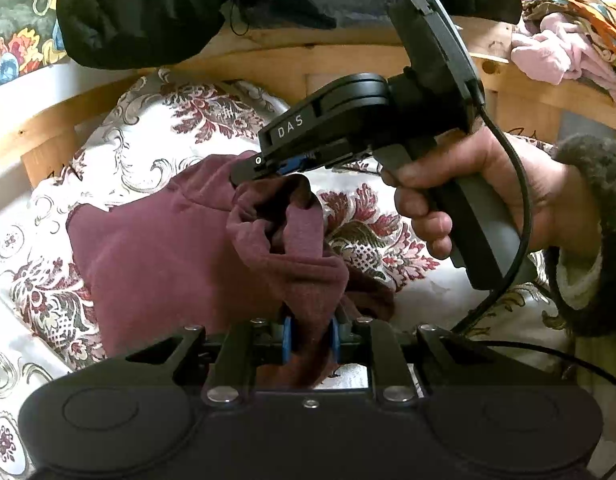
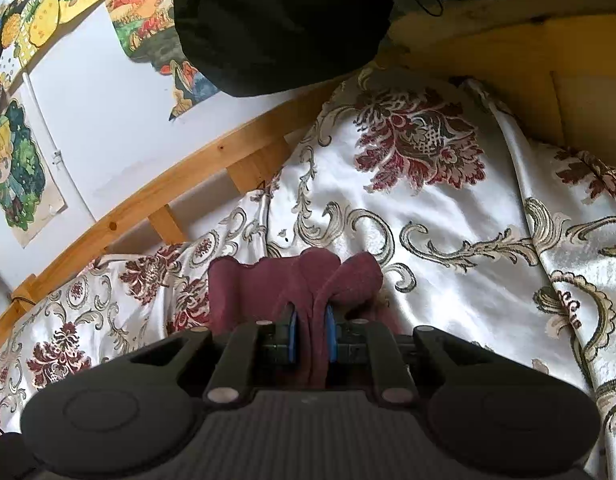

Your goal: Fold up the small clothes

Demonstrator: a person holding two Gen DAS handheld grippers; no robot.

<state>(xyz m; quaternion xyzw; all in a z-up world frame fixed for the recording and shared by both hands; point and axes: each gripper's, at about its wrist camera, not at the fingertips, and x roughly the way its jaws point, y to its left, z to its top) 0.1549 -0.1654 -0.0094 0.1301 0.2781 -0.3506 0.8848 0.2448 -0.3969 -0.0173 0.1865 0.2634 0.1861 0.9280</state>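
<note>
The left gripper and right gripper are each clamped on bunched maroon cloth lying on the bedspread. Thick bunching risks an uneven fold, and the fabric may slip free.

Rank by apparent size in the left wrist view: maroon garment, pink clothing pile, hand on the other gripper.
1. maroon garment, clearly largest.
2. hand, though nearness inflates it.
3. pink clothing pile, far back.
</note>
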